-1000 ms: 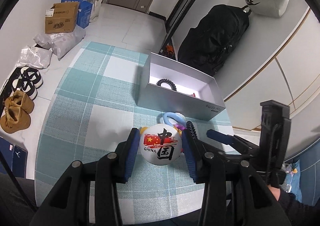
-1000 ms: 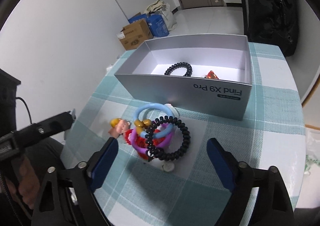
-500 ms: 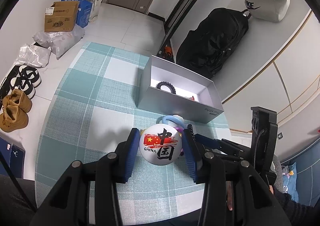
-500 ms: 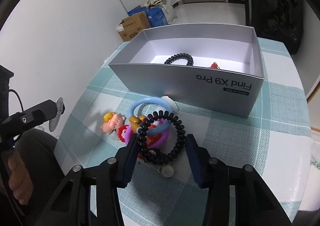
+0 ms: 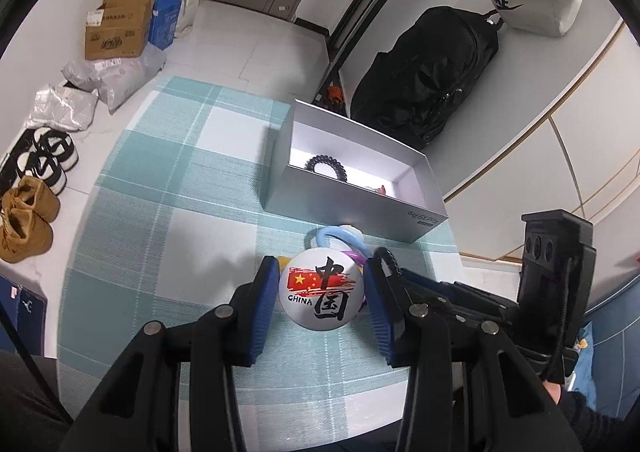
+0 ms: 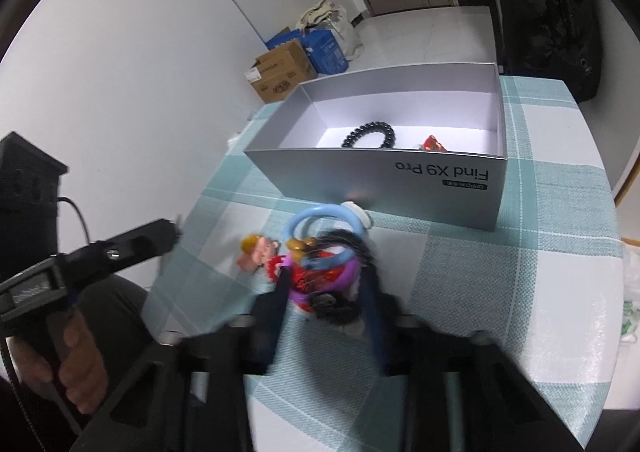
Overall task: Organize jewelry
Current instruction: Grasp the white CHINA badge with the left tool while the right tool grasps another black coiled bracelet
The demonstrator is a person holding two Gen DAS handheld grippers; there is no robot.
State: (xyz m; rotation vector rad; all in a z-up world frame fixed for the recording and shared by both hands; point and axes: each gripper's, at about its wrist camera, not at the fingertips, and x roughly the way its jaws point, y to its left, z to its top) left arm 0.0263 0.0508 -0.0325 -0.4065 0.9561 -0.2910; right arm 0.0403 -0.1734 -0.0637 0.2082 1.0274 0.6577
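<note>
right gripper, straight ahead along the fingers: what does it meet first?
Judging by the blurred right wrist view, the right gripper is already around the hair-tie pile; pushing on would shove that pile first, then reach the grey box wall just behind. The gap between pile and box is unclear.

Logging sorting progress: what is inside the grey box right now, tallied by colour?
Black: 1, the coiled band
Red: 1, a small piece, partly hidden by the wall
Total: 2 in the grey box
</note>
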